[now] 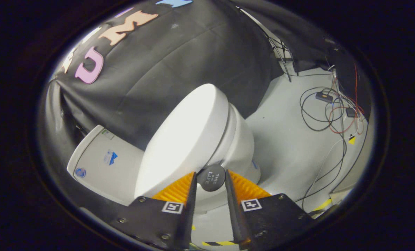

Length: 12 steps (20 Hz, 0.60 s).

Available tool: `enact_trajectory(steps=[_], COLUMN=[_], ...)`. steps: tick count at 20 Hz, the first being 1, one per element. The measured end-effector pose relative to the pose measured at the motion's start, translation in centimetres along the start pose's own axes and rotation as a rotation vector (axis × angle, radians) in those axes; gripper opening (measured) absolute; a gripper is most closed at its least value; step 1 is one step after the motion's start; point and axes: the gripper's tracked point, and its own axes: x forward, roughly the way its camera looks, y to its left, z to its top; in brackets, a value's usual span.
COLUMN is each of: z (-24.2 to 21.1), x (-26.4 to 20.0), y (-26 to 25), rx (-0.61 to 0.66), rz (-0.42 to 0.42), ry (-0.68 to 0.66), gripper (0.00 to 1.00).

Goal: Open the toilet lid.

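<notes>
Wall: black cloth point(179, 62) draped in folds, hanging down to the floor.
Floor: pale grey point(284, 146), smooth, evenly lit with soft sheen.
Cables: thin black and red wires point(333, 111) looped loosely on the floor near the far corner, joined to small dark boxes point(323, 96).
Markings: yellow-and-black striped tape point(218, 243) on the floor; small yellow triangle point(352, 139) beside the wires.

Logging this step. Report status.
Gripper fingers either side of the round lift tab, contact unclear. Toilet lid down on the bowl. Cables on floor, well beyond.
</notes>
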Motion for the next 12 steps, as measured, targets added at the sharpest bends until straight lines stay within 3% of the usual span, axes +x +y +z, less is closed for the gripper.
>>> enact_trajectory(steps=[1, 3, 4, 6, 10, 12], z=[0.1, 0.4, -0.9, 0.3, 0.5, 0.4], x=[0.4, 0.7, 3.4, 1.7, 0.9, 1.2], y=[0.1, 0.5, -0.3, -0.7, 0.1, 0.1], rx=[0.021, 0.079, 0.080, 0.185, 0.150, 0.135], rz=[0.011, 0.049, 0.013, 0.038, 0.072, 0.069], ry=[-0.004, -0.009, -0.013, -0.016, -0.011, -0.005], gripper=[0.45, 0.46, 0.45, 0.10, 0.10, 0.01])
